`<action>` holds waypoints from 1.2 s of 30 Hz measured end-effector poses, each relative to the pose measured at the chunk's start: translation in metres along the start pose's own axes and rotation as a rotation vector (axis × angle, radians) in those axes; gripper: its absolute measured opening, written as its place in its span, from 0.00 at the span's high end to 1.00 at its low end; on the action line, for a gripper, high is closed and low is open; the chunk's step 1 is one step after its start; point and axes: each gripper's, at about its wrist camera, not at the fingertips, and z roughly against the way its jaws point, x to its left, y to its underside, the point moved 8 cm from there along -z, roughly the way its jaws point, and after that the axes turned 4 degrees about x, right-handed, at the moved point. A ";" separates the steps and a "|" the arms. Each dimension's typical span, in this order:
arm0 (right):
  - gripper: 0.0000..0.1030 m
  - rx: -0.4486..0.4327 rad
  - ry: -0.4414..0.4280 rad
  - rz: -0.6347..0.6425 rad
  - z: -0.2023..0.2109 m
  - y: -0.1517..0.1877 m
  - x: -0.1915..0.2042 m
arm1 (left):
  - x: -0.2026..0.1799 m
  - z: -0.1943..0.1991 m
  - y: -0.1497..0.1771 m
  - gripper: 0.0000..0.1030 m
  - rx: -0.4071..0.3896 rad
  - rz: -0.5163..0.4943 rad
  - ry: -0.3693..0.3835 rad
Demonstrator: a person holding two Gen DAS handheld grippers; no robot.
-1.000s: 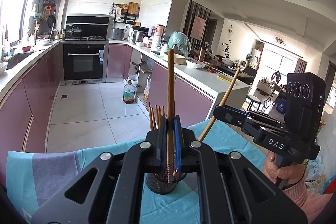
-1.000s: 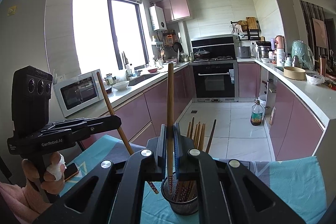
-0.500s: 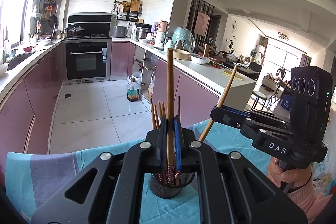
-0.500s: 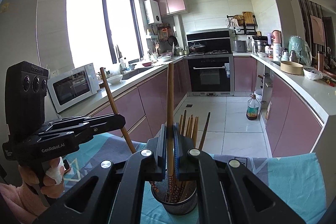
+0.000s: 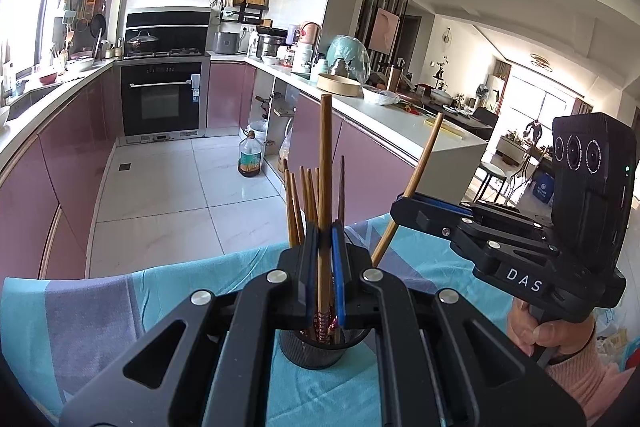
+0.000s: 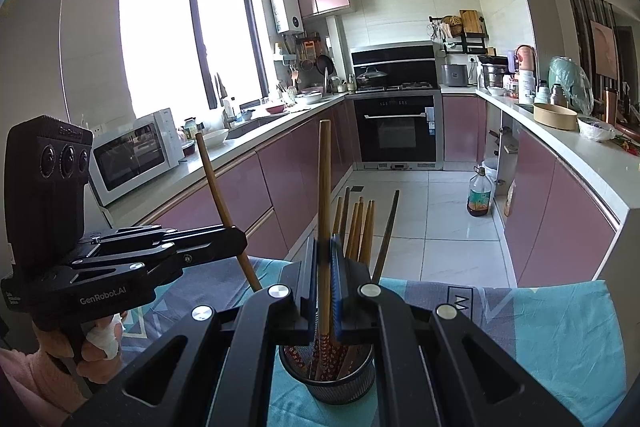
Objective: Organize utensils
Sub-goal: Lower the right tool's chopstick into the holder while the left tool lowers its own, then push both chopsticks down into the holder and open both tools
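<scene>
Both claws clamped, one brown wooden chopstick each.

Left claw (image 5: 325, 255): pads tight on the left chopstick (image 5: 325, 163), shaft near upright, patterned lower end dipping into the black mesh metal holder cup (image 5: 320, 351). In the right wrist view the same claw (image 6: 236, 241) sits at 9 o'clock, its chopstick (image 6: 218, 195) tilted toward 11 o'clock.

Right claw (image 6: 325, 259): pads tight on the right chopstick (image 6: 324, 187), near upright, patterned end inside the holder cup's (image 6: 332, 385) rim. In the left wrist view that claw (image 5: 404, 205) is at 3 o'clock, its chopstick (image 5: 416, 179) leaning toward 1 o'clock.

The cup already carries a bundle of brown chopsticks (image 6: 360, 227), tips fanned toward 12 o'clock. It stands on the desk's teal and grey patterned cloth (image 6: 552, 327).

Bandaged finger on the person's left hand (image 6: 100, 335); pink sleeve on the right hand (image 5: 556, 335).
</scene>
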 end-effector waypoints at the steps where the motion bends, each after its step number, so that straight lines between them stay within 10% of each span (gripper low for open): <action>1: 0.95 0.002 0.001 0.000 -0.001 0.000 0.000 | 0.000 0.000 0.001 0.93 0.002 0.001 0.001; 36: 0.95 0.070 -0.003 -0.021 -0.024 0.019 -0.011 | 0.015 -0.036 0.011 0.93 0.100 0.003 0.003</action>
